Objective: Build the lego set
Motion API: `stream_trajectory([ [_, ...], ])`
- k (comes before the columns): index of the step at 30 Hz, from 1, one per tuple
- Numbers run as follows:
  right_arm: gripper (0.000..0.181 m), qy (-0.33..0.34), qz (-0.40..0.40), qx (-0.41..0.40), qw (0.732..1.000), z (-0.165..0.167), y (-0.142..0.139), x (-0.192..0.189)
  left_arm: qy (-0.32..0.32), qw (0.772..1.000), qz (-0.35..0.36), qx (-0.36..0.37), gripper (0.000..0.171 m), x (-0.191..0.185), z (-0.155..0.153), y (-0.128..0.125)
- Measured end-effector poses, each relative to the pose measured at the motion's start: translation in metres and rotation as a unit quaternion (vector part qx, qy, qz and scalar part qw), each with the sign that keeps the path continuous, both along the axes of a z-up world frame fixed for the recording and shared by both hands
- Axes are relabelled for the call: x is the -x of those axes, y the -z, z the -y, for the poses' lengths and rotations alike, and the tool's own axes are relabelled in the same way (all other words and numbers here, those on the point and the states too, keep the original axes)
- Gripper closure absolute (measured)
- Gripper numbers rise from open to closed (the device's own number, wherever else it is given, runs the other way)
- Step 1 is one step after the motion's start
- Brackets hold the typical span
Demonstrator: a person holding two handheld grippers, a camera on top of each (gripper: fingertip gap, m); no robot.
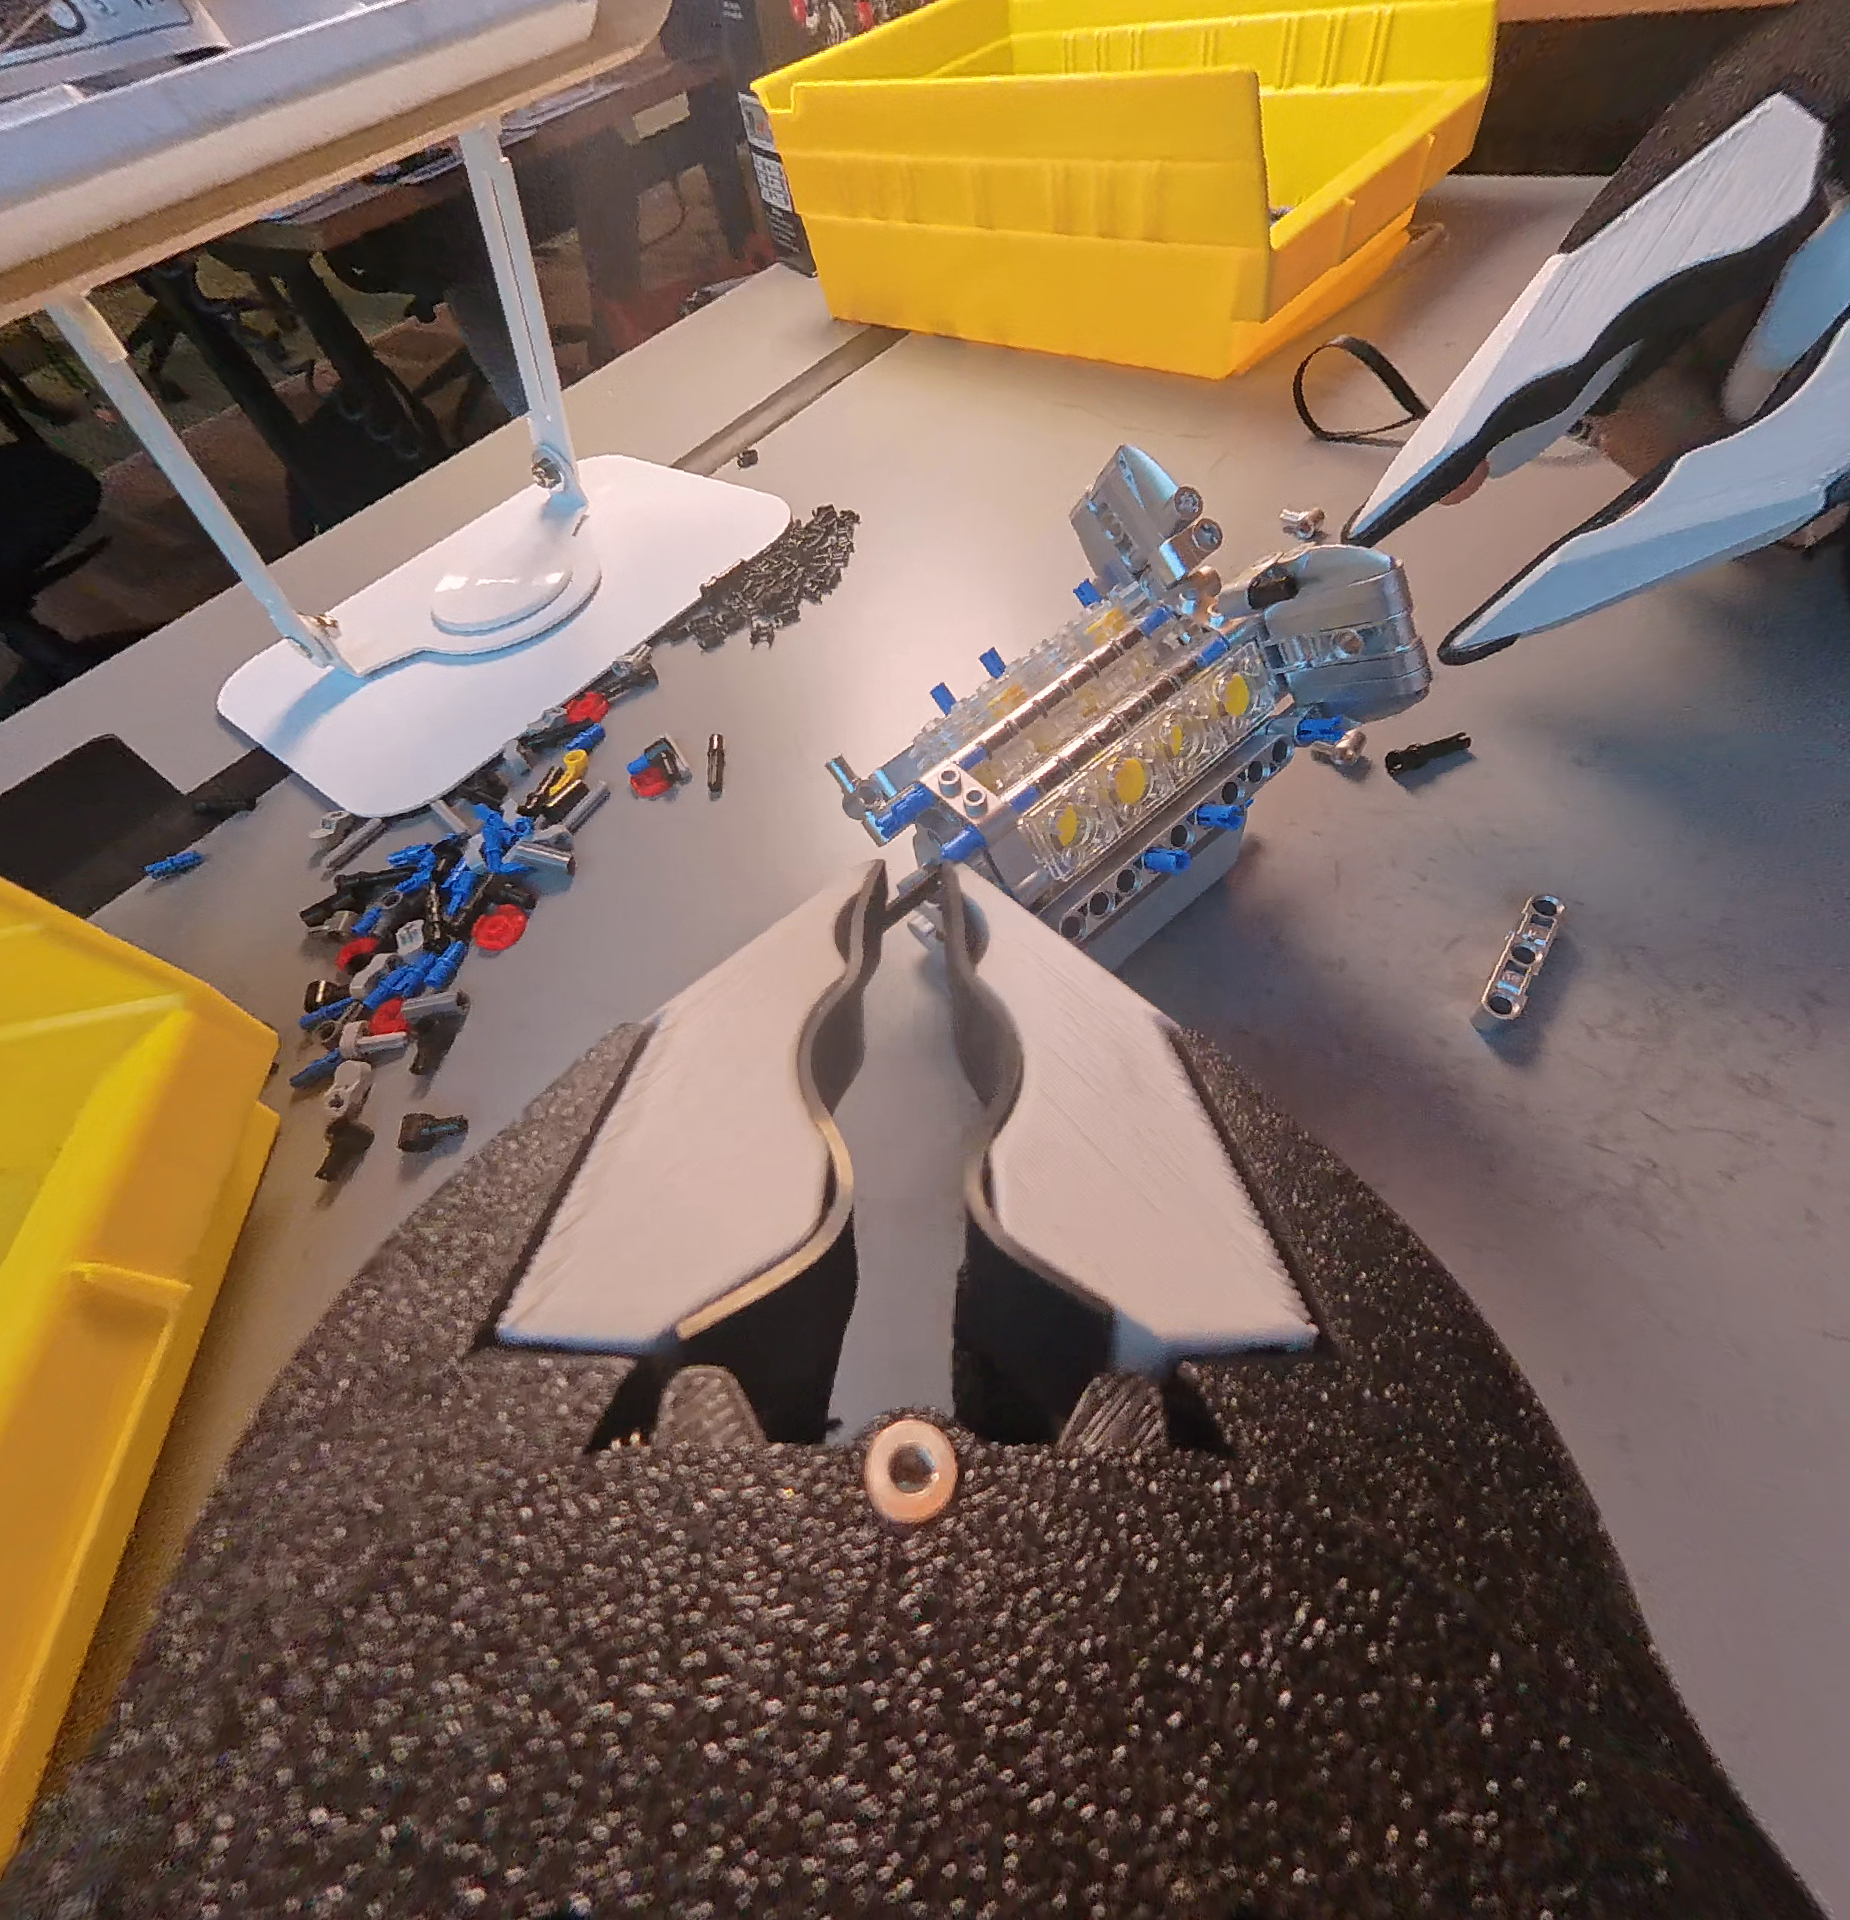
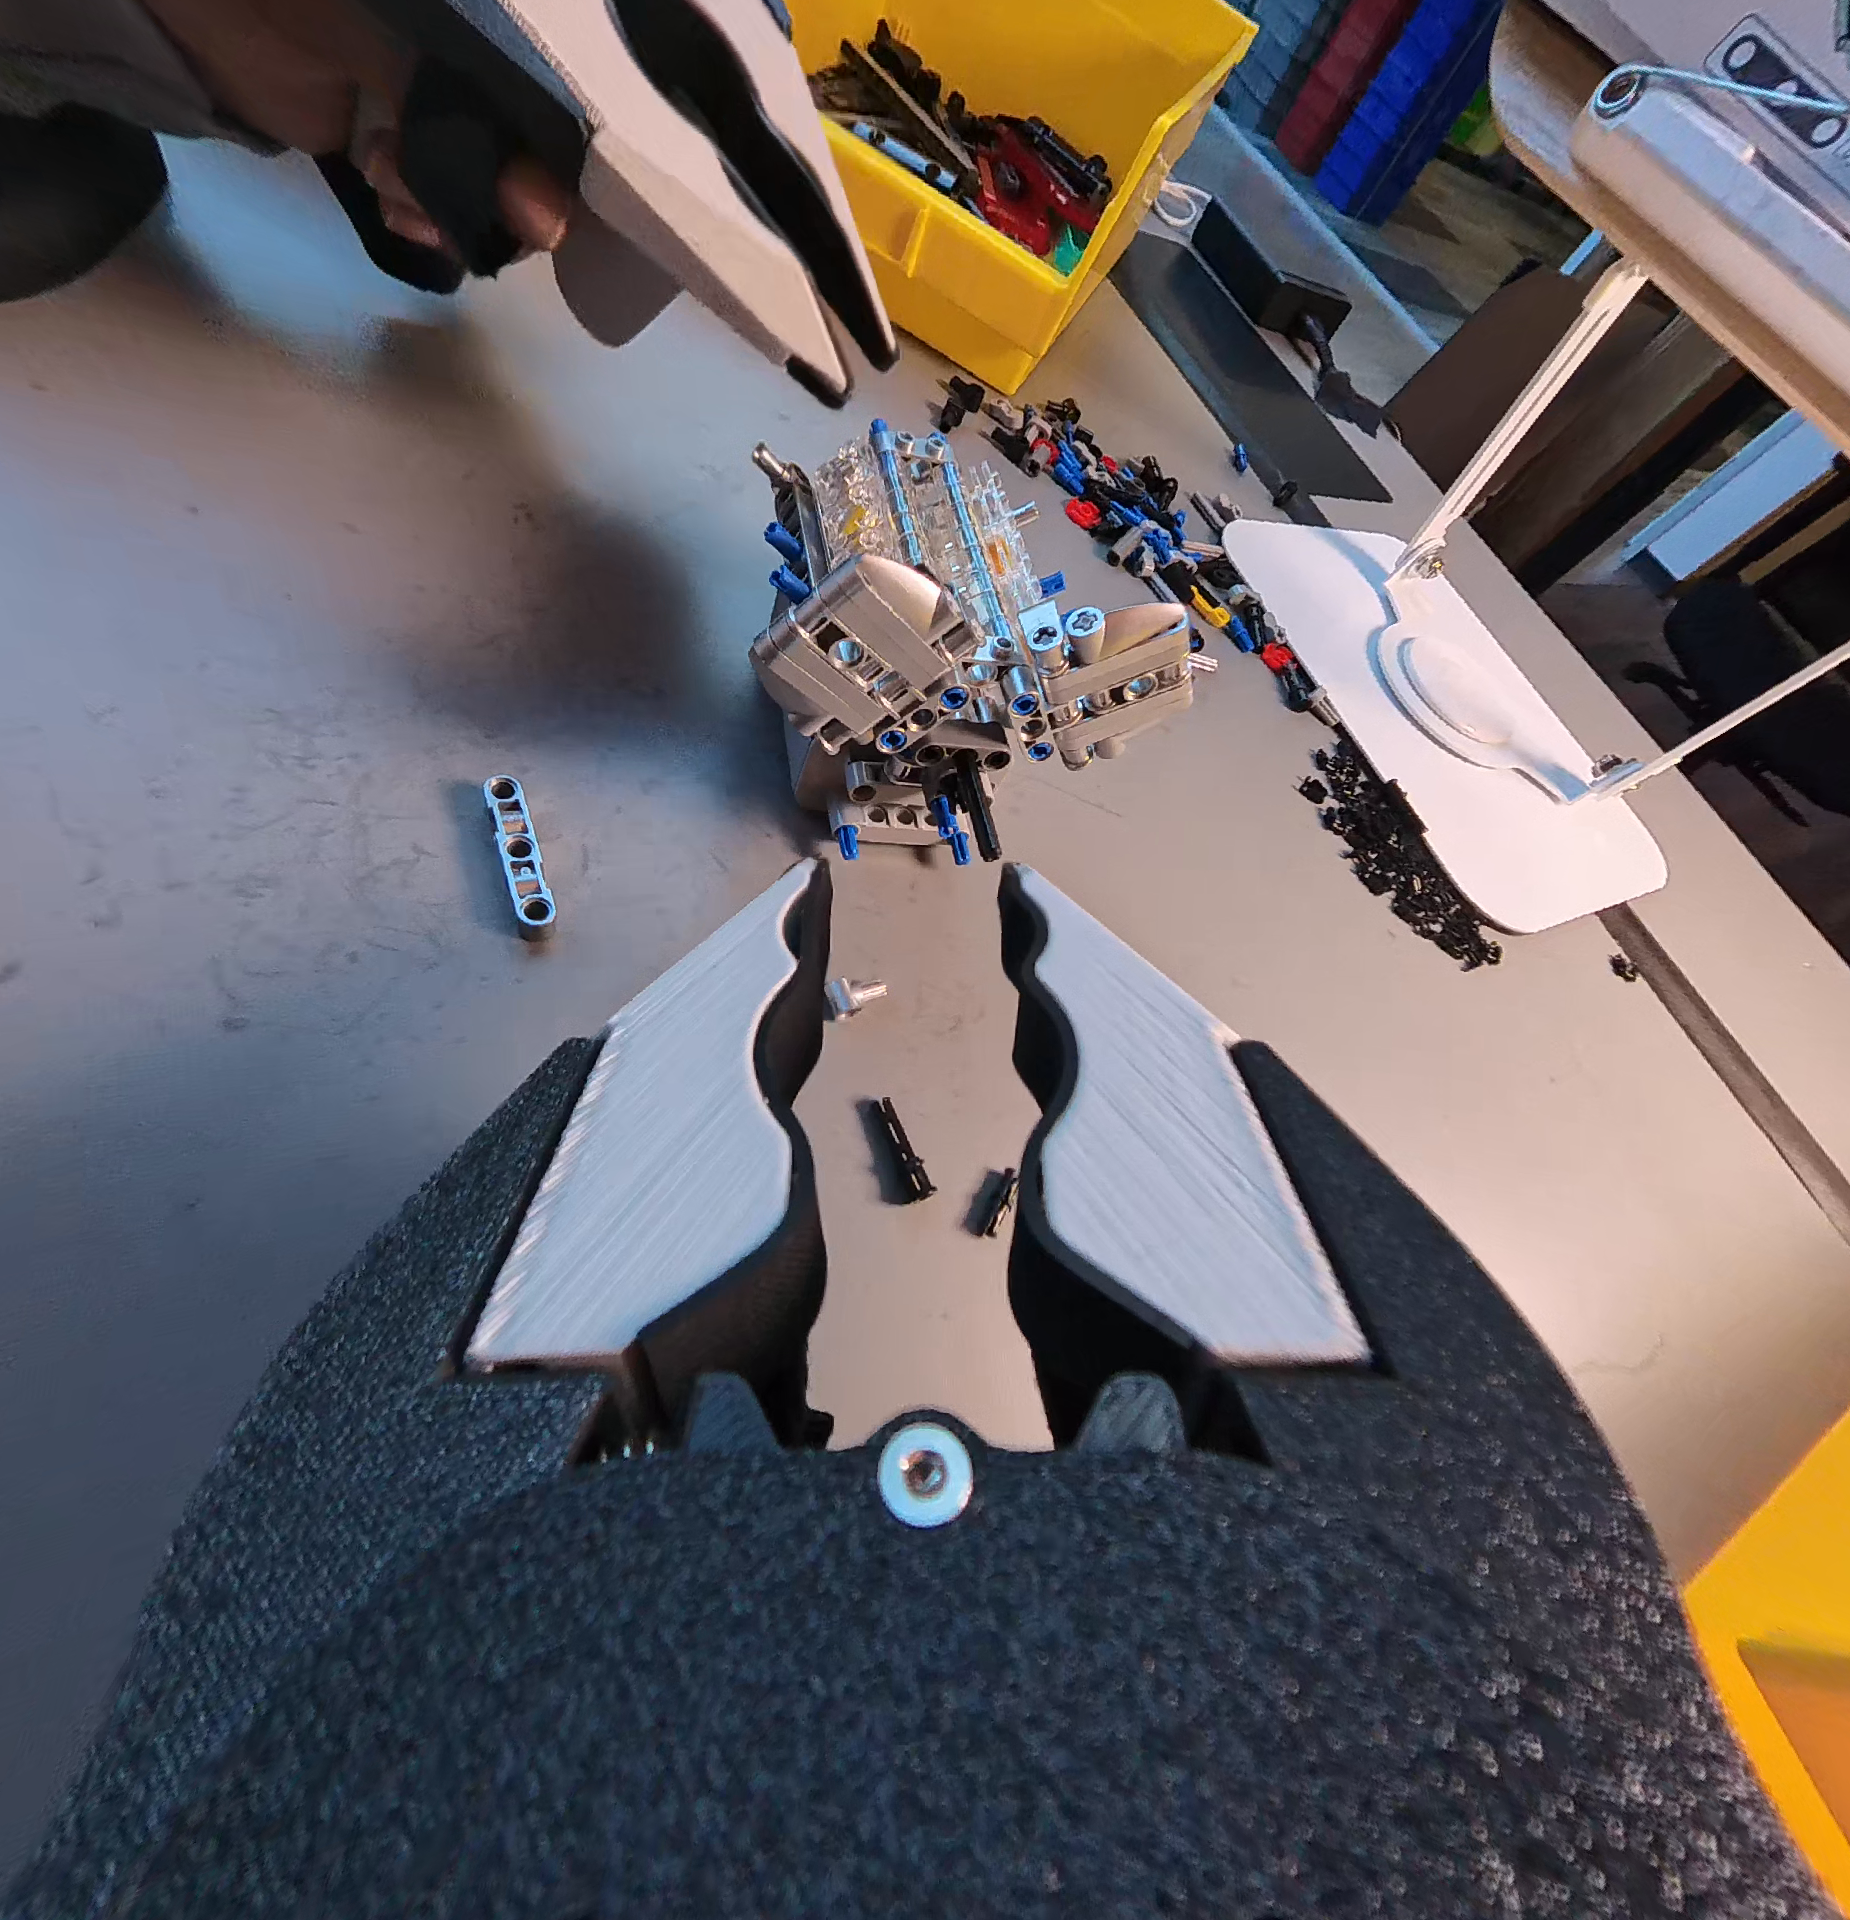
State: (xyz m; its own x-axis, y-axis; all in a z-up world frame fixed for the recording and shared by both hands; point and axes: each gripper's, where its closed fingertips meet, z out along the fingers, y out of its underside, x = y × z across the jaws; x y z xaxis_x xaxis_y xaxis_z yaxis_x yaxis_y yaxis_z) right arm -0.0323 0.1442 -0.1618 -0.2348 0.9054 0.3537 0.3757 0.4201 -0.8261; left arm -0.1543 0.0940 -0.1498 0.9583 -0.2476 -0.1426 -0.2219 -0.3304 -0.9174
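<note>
- My left gripper (image 1: 913, 883) points at the near end of the brick engine model (image 1: 1139, 748), fingers drawn almost together with only a slit between them.
- My right gripper (image 2: 910, 873) stands spread wide, tips just short of the model's opposite end.
- My left hand (image 2: 443, 197), in a fingerless black glove, grips the left gripper's handle.

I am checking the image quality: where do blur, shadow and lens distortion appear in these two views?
Left wrist view: the lamp arm at top left is smeared and straight edges bow outward. Right wrist view: the left gripper and hand are motion-blurred, and a dark shadow lies on the table beside the brick engine model.
</note>
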Motion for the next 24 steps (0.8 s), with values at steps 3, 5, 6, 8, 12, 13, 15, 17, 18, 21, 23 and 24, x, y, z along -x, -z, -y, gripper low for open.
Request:
stream_trajectory([
  [3, 0.143, 0.010, -0.027, 0.028, 0.999, 0.003, -0.010, 0.010, 0.019, 1.000, 0.008, -0.009, 0.148, -0.007, 0.000, -0.004],
  [5, 0.121, 0.023, -0.041, 0.041, 0.998, 0.009, -0.017, 0.024, 0.035, 0.999, 0.011, -0.009, 0.138, -0.012, 0.000, -0.003],
  [6, 0.115, 0.024, -0.039, 0.037, 0.998, 0.013, -0.018, 0.031, 0.040, 0.999, 0.011, -0.007, 0.135, -0.015, 0.000, -0.001],
  [8, 0.111, 0.033, -0.028, 0.000, 0.999, 0.014, -0.015, 0.045, 0.047, 0.999, 0.002, 0.000, 0.131, -0.018, 0.001, 0.003],
  [12, 0.128, 0.037, 0.000, -0.068, 0.997, 0.000, -0.004, 0.065, 0.022, 0.998, -0.051, 0.000, 0.137, -0.012, -0.001, 0.008],
  [13, 0.133, 0.033, 0.000, -0.060, 0.998, -0.001, -0.004, 0.071, 0.017, 0.998, -0.061, -0.001, 0.138, -0.010, -0.001, 0.008],
  [15, 0.136, 0.033, 0.008, -0.042, 0.999, -0.005, -0.001, 0.083, 0.007, 0.998, -0.069, -0.002, 0.139, -0.005, -0.001, 0.008],
  [17, 0.135, 0.030, 0.007, -0.046, 0.998, -0.006, -0.001, 0.092, -0.008, 0.997, -0.071, 0.001, 0.142, 0.002, -0.001, 0.010],
  [18, 0.135, 0.030, 0.007, -0.049, 0.998, -0.007, -0.001, 0.096, -0.016, 0.997, -0.070, 0.001, 0.142, 0.007, -0.002, 0.010],
  [21, 0.133, 0.031, 0.010, -0.031, 0.999, -0.008, -0.003, 0.100, -0.033, 0.998, -0.060, 0.002, 0.142, 0.016, -0.001, 0.010],
  [23, 0.130, 0.032, -0.012, -0.005, 0.999, -0.010, -0.014, 0.094, -0.036, 0.998, -0.057, -0.001, 0.142, 0.018, 0.000, 0.009],
  [24, 0.129, 0.033, -0.025, 0.011, 0.999, -0.013, -0.022, 0.091, -0.037, 0.998, -0.058, -0.004, 0.142, 0.019, 0.000, 0.007],
])
